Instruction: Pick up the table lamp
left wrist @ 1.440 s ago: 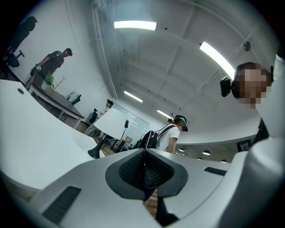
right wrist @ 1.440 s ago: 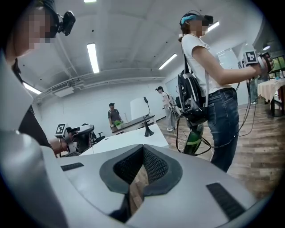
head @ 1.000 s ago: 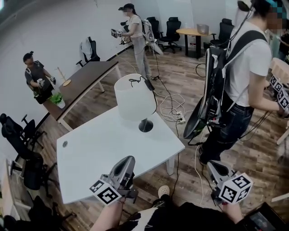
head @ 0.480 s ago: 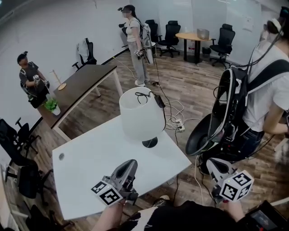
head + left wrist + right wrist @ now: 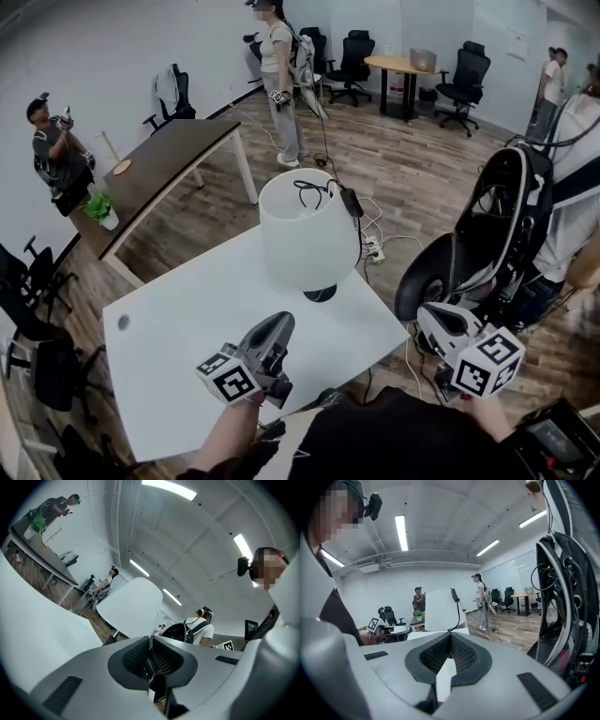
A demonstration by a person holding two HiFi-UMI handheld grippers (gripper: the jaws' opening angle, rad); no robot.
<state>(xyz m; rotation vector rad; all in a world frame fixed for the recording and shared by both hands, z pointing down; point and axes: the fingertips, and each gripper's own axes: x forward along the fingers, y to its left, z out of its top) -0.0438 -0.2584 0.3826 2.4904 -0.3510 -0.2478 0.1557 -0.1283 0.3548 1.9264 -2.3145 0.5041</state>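
Head view: left gripper (image 5: pixel 279 322) and right gripper (image 5: pixel 425 315), jaws closed and empty, nearer the table lamp (image 5: pixel 308 236) at 12 o'clock than before

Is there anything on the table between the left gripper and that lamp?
No. In the head view, only bare white table separates the left gripper from the table lamp.

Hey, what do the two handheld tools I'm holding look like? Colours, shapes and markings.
The left tool and the right tool are smooth grey shells that taper toward the tip. Each carries a white cube printed with black square markers near the hand. The jaws are lined with dark textured pads. The person wears a black top.
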